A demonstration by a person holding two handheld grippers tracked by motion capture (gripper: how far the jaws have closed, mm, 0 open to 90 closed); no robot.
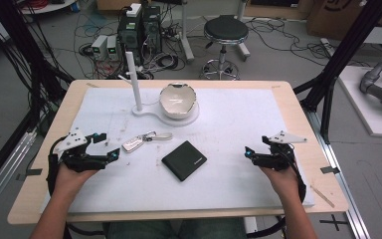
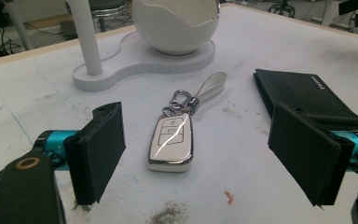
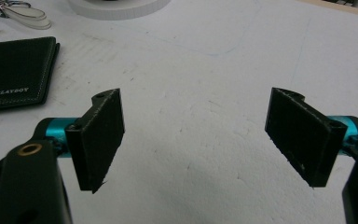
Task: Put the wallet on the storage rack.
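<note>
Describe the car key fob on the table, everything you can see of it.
The key fob is a slim, glossy white body with a chrome edge and two buttons on its face. A metal clasp joins it to a pale loop strap. It lies flat on the white mat, apart from the black wallet, between the open jaws of the left gripper, touched by nothing else.

Lighting's pretty even and bright, looks like overhead room light, so shadows on the white mat (image 1: 229,129) are soft and faint. The high view is low-res and a bit mushy, floor clutter at the top goes dim. Left gripper view is sharpest: there's a hard glare streak across the chrome car key fob (image 2: 171,142). The black wallet (image 3: 14,72) reads dark but its stitching stays crisp.
</note>
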